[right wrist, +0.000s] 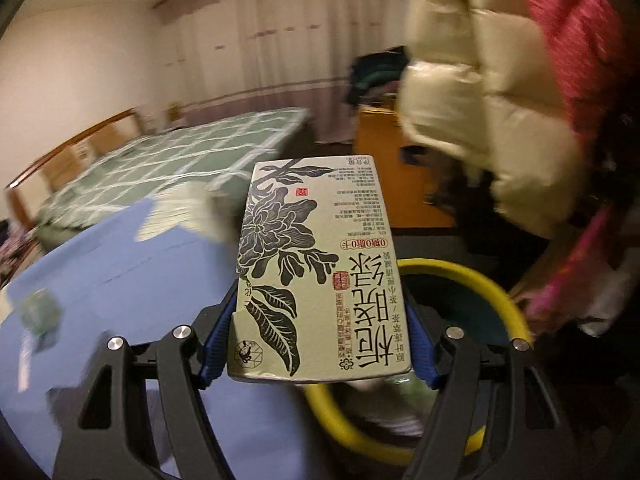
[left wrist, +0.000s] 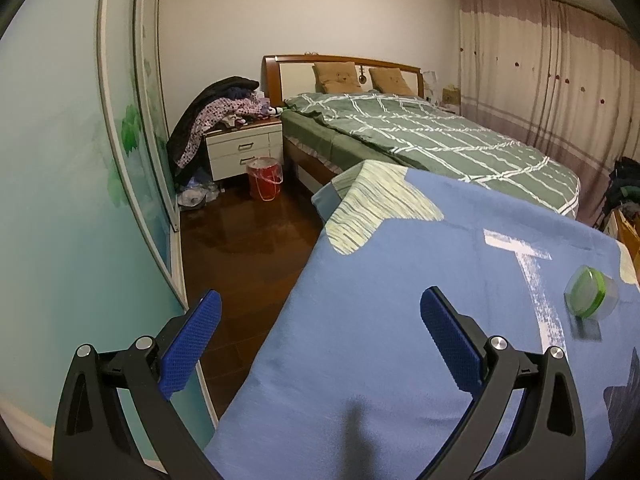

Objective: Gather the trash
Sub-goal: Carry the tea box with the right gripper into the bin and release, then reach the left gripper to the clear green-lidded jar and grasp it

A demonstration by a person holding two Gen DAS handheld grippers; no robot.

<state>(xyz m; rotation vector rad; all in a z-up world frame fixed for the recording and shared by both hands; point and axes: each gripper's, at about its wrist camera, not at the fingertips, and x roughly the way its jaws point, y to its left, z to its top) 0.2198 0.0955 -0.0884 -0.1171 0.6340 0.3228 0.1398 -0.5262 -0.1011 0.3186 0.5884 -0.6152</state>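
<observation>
My right gripper point(right wrist: 320, 336) is shut on a pale green tea carton point(right wrist: 316, 272) printed with a black flower and Chinese text. It holds the carton upside down over a yellow-rimmed bin point(right wrist: 472, 280) that stands beside the blue cloth point(right wrist: 120, 280). My left gripper point(left wrist: 320, 320) is open and empty, hovering over the left edge of the same blue cloth point(left wrist: 400, 280). A small clear container with a green lid point(left wrist: 592, 292) lies on the cloth to the right of the left gripper. It also shows blurred in the right wrist view point(right wrist: 40, 312).
A bed with a green checked cover point(left wrist: 420, 132) stands behind the cloth. A white nightstand piled with clothes point(left wrist: 244, 148) and a red bucket point(left wrist: 264, 180) are at the far left. A sliding wardrobe door point(left wrist: 80, 160) runs along the left. A cream puffer jacket point(right wrist: 480, 80) hangs above the bin.
</observation>
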